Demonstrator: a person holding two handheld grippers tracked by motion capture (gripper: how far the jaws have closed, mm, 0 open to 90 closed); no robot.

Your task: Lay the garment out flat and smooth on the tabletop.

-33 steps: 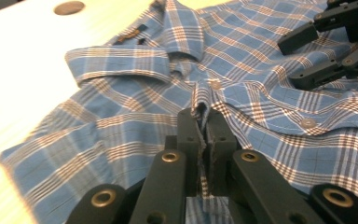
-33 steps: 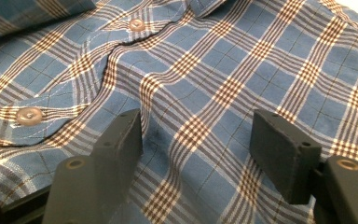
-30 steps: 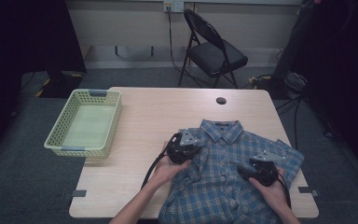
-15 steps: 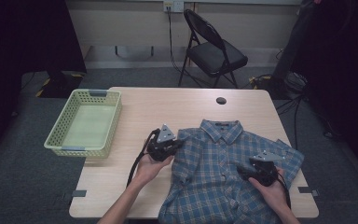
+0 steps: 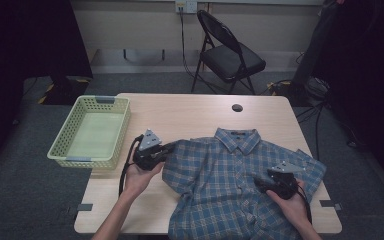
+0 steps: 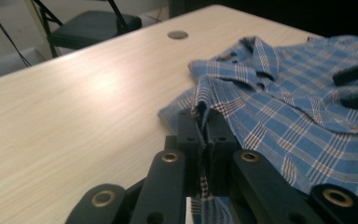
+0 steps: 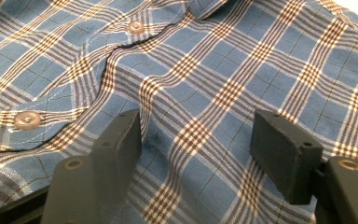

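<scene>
Now the left gripper [image 6: 204,140] is pinched tight on a fold of the plaid shirt [image 5: 230,185], its two black jaws pressed together with the blue checked cloth caught between them at the shirt's left sleeve edge; in the high view that left gripper [image 5: 167,148] sits at the shirt's left side, held by the left hand [image 5: 141,176] just above the bench [image 5: 190,112]. The right gripper [image 7: 198,144] stands wide apart, its jaws spread over the flat cloth near the button placket, gripping nothing; whether the jaws touch the fabric I cannot tell. In the high view the right gripper [image 5: 262,184] lies over the shirt's right lower part, with the right hand [image 5: 292,202] behind it. The shirt is spread front-up on the near right half of the bench, collar pointing away from the person. A green basket [image 5: 91,131] stands at the bench's left edge, well apart from the shirt. Compared with half a second ago, the left gripper has shifted slightly left, drawing the sleeve outward, while the right gripper has stayed where it was.
</scene>
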